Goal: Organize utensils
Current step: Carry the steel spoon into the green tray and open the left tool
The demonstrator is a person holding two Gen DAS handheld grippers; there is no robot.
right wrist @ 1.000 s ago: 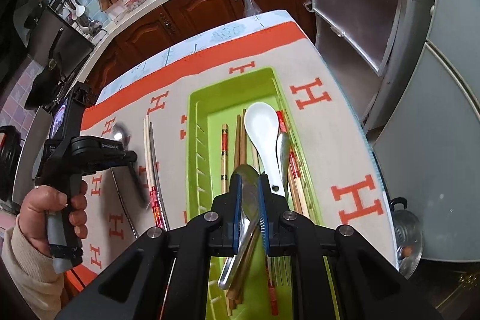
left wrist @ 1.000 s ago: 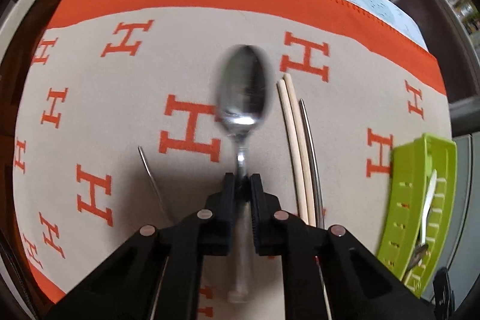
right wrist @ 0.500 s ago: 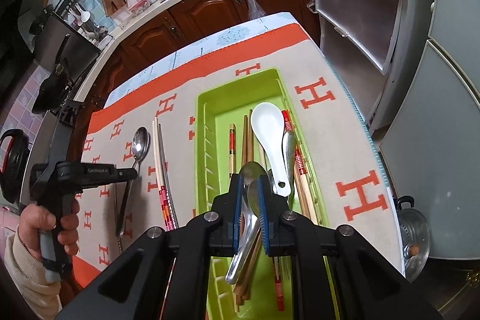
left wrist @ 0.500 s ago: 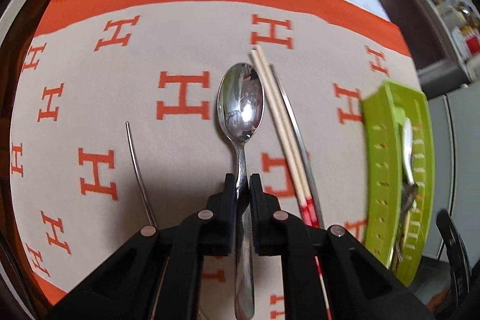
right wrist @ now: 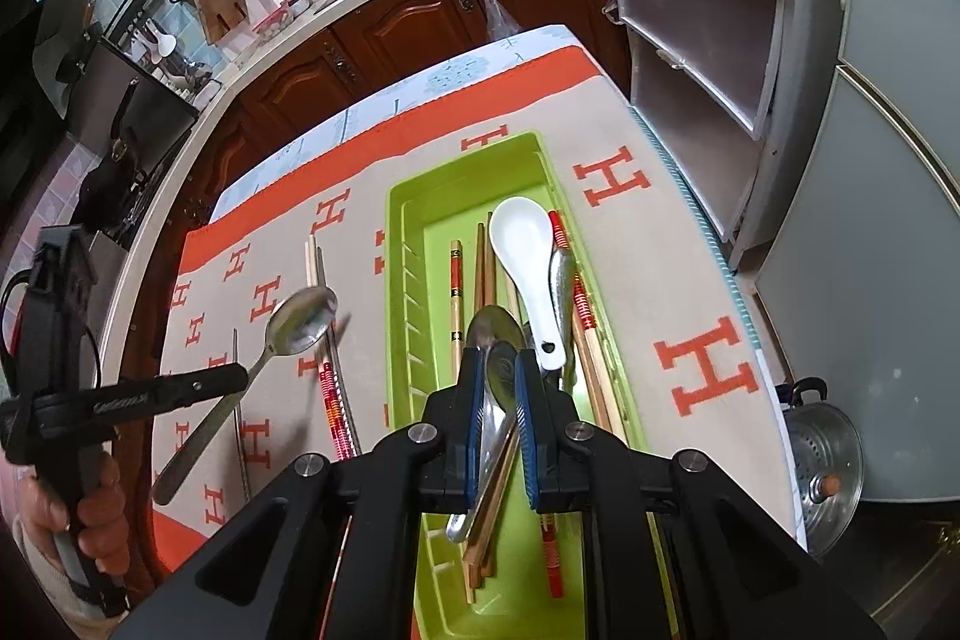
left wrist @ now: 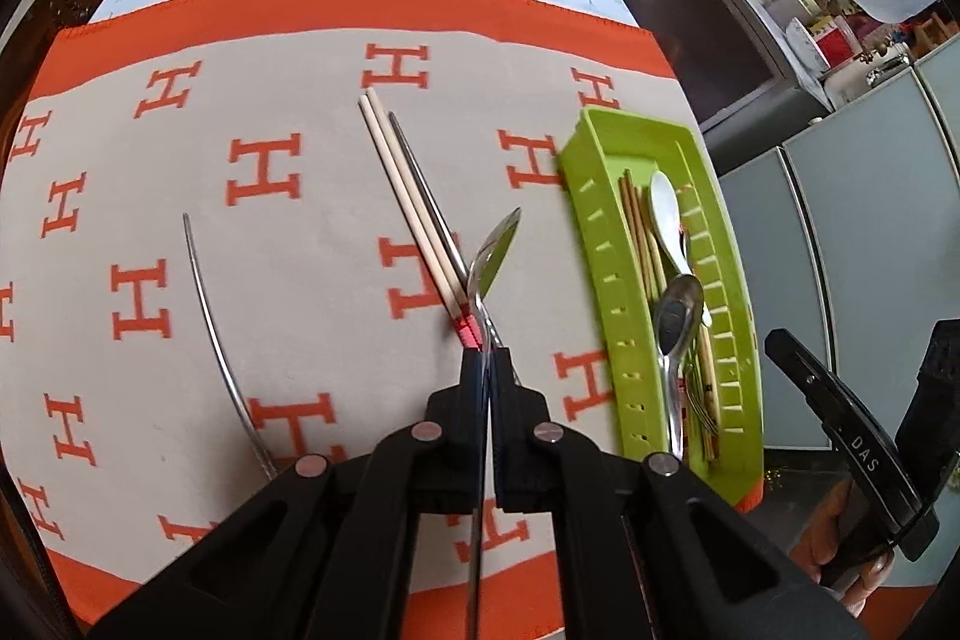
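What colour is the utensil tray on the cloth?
Lime green tray; it shows best in the right wrist view.

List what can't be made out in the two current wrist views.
- Left wrist: the held spoon handle's end, hidden behind the left claw.
- Right wrist: whether the right claw pinches the tray spoon; its pads cover the contact.
- Right wrist: lower ends of the chopsticks on the cloth, hidden by the claw body.
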